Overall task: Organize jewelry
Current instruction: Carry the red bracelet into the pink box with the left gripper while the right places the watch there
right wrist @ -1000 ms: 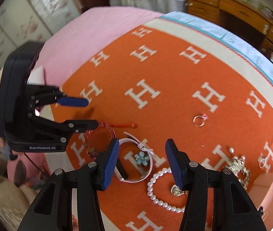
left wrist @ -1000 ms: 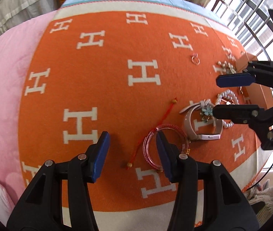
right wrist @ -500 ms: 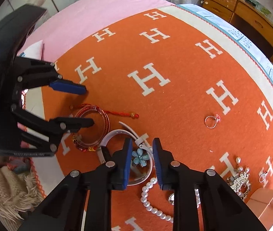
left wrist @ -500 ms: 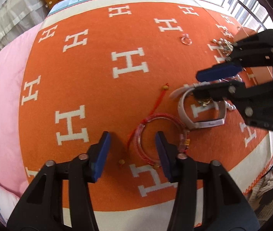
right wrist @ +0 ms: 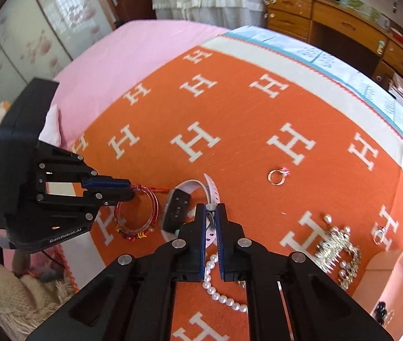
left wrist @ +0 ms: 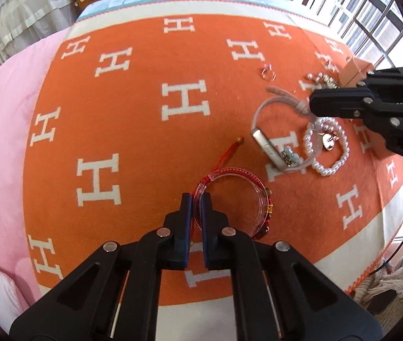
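Observation:
My left gripper (left wrist: 196,199) is shut on the rim of a clear pink bangle (left wrist: 258,196) wound with a red cord; it also shows in the right wrist view (right wrist: 136,213). My right gripper (right wrist: 210,209) is shut on the white strap of a watch (right wrist: 177,213), lifted off the orange blanket; the watch shows in the left wrist view (left wrist: 269,147), tilted. A pearl bracelet (left wrist: 326,147) with a small pendant lies to the right of the watch.
A ring (right wrist: 277,175) lies on the orange H-pattern blanket (right wrist: 229,108). A gold and pearl brooch (right wrist: 337,250), a second ring (right wrist: 379,234) and an orange box (right wrist: 394,278) sit at the right. Pink bedding lies left; a wooden dresser stands behind.
Both grippers closed: the left on the pink bangle, the right on the watch strap. The watch has been lifted and turned, away from the bangle.

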{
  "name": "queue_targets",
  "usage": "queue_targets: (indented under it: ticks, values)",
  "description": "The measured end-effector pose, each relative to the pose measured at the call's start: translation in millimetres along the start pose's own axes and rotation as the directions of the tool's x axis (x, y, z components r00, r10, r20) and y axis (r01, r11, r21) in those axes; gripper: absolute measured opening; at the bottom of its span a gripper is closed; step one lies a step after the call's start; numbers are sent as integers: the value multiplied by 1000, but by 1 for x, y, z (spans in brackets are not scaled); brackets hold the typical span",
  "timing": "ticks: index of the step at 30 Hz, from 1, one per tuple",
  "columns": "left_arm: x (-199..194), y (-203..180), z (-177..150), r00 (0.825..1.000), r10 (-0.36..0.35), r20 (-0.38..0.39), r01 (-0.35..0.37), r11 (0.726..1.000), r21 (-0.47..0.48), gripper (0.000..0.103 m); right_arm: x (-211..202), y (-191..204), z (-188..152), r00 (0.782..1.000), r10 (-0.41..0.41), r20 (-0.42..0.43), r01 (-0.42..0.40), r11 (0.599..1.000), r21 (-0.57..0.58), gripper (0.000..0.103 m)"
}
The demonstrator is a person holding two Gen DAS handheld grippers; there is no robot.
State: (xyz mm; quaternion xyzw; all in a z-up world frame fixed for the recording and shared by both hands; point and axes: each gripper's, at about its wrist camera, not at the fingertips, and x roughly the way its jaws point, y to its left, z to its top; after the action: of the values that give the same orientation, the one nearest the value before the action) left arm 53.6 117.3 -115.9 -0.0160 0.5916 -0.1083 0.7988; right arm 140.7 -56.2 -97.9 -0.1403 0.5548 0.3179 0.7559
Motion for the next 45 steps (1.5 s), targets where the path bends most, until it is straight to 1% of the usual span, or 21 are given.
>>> queue_targets:
  ticks: [4, 6, 8, 10, 11, 12, 14, 20, 22, 23, 25, 27, 31, 33, 36, 39, 42, 43, 44, 45]
  values:
    - [-18, -3, 1, 999, -2, 40, 2, 1000, 4, 4, -24, -4, -6, 998, -3, 65, 0, 999, 33, 0]
    - [-25, -7, 2, 999, -4, 53, 3, 1000, 16, 4, -32, -5, -9, 997, 12, 75, -14, 999, 34, 0]
    - [-32, -13, 3, 998, -3, 65, 1, 1000, 26, 4, -31, -8, -11, 998, -5, 59, 2, 999, 51, 0]
    - [-36, -16, 5, 997, -3, 72, 2, 1000, 28, 4, -21, -13, -11, 1000, 14, 14, -15, 997, 70, 2]
    - [-37, -18, 5, 997, -2, 75, 0, 1000, 26, 4, -16, -16, -11, 1000, 3, 5, -4, 997, 81, 7]
    - [-37, -19, 5, 997, -1, 78, -1, 1000, 23, 4, -10, -19, -11, 1000, -6, -5, 7, 995, 98, 17]
    - [-39, -19, 6, 997, 3, 81, -4, 1000, 13, 4, 1, -22, -10, 1000, -7, -5, 8, 991, 130, 27]
    - [-45, -14, 6, 996, 23, 85, -22, 1000, -7, 4, 36, -21, -1, 998, -17, -57, 24, 992, 126, 27]
    - [-50, -13, 6, 995, 27, 93, -26, 1000, -10, 4, 44, -19, -1, 996, -44, -80, 53, 992, 114, 21]
    - [-52, -12, 7, 995, 29, 98, -28, 1000, -10, 4, 47, -17, -2, 995, -57, -86, 66, 992, 105, 10]
    - [-57, -13, 8, 994, 33, 109, -32, 999, -10, 4, 45, -13, -4, 995, -72, -64, 78, 993, 90, 10]
    - [-63, -14, 10, 992, 33, 122, -32, 999, -9, 4, 37, -13, -5, 998, -59, -30, 62, 992, 107, 9]
    - [-76, -22, 15, 988, 28, 153, -30, 1000, 9, 4, -1, -20, -9, 997, -34, 71, 22, 986, 165, 9]
    - [-86, -28, 19, 984, 22, 174, -27, 999, 24, 4, -20, -24, -15, 993, -47, 109, 27, 983, 184, 9]
    - [-102, -42, 27, 977, 6, 213, -16, 999, 50, 4, -54, -35, -30, 982, -81, 172, 39, 971, 234, 9]
    - [-116, -61, 36, 968, -21, 248, 0, 996, 84, 4, -88, -50, -49, 966, -111, 235, 34, 951, 308, 9]
    - [-126, -86, 47, 958, -67, 278, 34, 992, 123, 4, -129, -67, -75, 936, -174, 306, 42, 918, 394, 9]
    - [-128, -97, 51, 954, -92, 286, 54, 989, 139, 4, -144, -72, -86, 919, -215, 331, 55, 900, 432, 9]
    - [-130, -107, 55, 950, -113, 291, 71, 986, 151, 4, -155, -76, -94, 907, -241, 346, 62, 888, 456, 9]
    - [-130, -121, 60, 945, -141, 296, 94, 981, 170, 4, -168, -80, -104, 886, -285, 366, 76, 868, 491, 9]
